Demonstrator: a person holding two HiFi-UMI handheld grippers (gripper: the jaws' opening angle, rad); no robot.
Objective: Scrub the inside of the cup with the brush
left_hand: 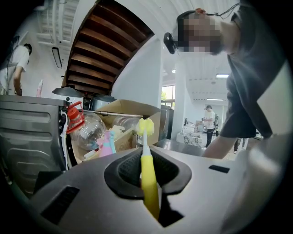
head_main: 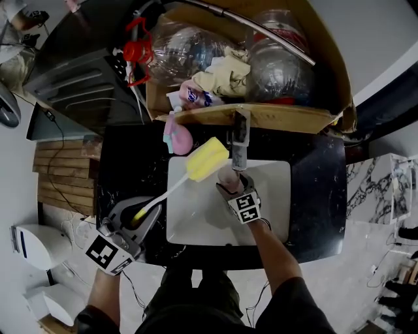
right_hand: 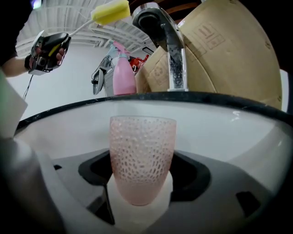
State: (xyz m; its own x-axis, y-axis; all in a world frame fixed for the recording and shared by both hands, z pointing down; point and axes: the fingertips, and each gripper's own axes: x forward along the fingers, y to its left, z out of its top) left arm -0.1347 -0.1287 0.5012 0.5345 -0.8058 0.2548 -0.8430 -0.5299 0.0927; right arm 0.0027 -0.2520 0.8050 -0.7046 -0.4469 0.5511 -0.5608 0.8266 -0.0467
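Observation:
A pink dimpled cup [right_hand: 142, 157] stands upright between the jaws of my right gripper [right_hand: 139, 183], which is shut on it over the white sink [head_main: 274, 179], just below the tap [head_main: 239, 145]. In the head view the cup [head_main: 228, 177] shows at the tip of the right gripper [head_main: 232, 188]. My left gripper [head_main: 134, 222] is shut on the yellow handle of a brush [left_hand: 147, 176]. Its yellow sponge head [head_main: 207, 158] hangs above the sink's back left corner, left of the cup and outside it. From the right gripper view the sponge head [right_hand: 110, 12] is high up at the left.
A cardboard box [head_main: 261, 117] with plastic bottles and a rag stands behind the sink. A pink spray bottle [head_main: 175, 136] is at the sink's back left. The black counter [head_main: 127, 169] surrounds the sink. A person [left_hand: 208, 119] stands far off.

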